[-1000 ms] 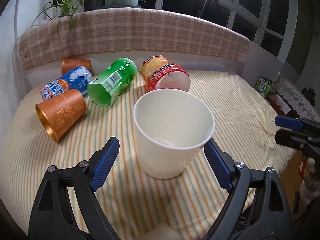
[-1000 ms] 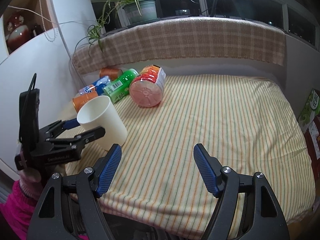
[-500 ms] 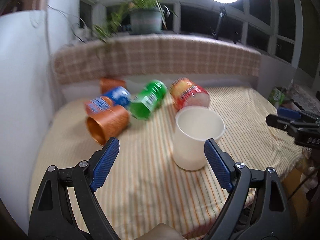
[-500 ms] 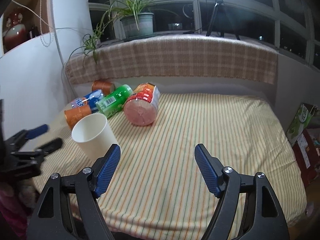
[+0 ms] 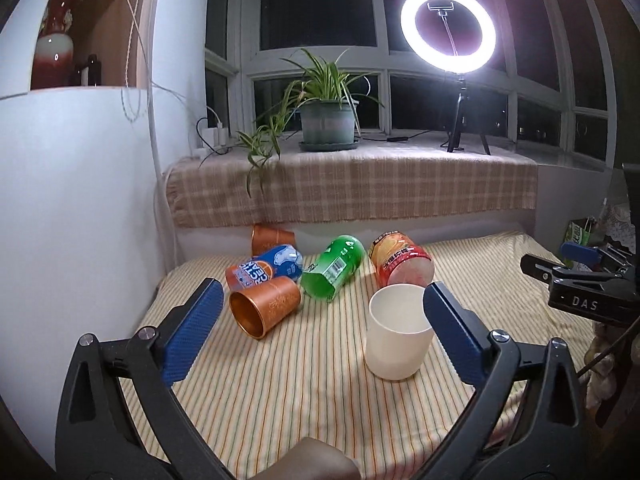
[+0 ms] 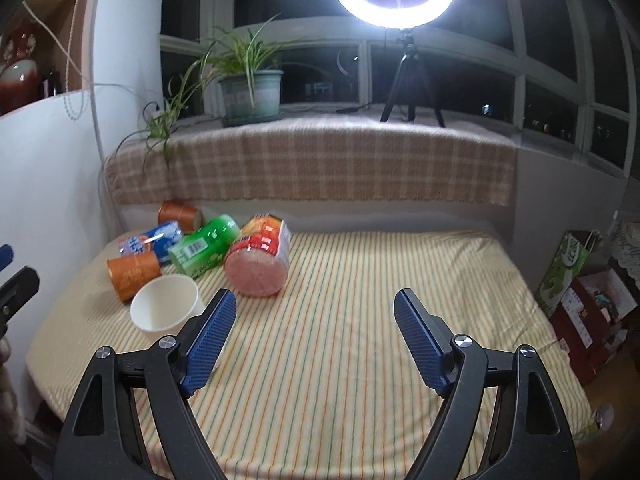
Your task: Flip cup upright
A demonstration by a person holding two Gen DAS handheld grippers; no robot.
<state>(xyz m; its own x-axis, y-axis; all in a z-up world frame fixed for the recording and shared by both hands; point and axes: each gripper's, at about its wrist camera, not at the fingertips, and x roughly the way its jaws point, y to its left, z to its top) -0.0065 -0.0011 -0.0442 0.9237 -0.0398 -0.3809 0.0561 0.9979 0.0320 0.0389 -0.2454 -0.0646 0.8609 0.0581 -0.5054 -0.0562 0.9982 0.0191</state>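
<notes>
- The white cup [image 5: 399, 332] stands upright on the striped tablecloth [image 5: 304, 384], its open mouth facing up, near the table's front and just ahead of the fallen cups and cans.
- My left gripper [image 5: 320, 334] is spread wide and holds nothing; the white cup sits ahead of it, close to the inside of the right blue pad [image 5: 452, 332] in the view, though I cannot tell how far off the cup really is.
- My right gripper [image 6: 314, 338] is also spread wide and holds nothing, hovering above bare cloth; from its camera the white cup [image 6: 166, 308] appears just left of the left blue pad [image 6: 208, 344].
- Behind the white cup a red-and-orange tub [image 5: 400, 258] lies on its side, its bottom towards me.
- To its left a green can [image 5: 334, 266] lies on its side, then a blue-and-orange can [image 5: 266, 266], also lying down.
- An orange metallic cup [image 5: 266, 306] lies on its side in front of those two, mouth towards my left gripper.
- A second orange cup [image 5: 270, 238] lies at the very back, against the padded ledge.
- A plaid cloth [image 5: 352, 188] covers the windowsill, where a potted plant [image 5: 326, 118] and a lit ring light [image 5: 448, 36] on a tripod stand.
- A green carton [image 6: 562, 266] stands past the table's right edge.
</notes>
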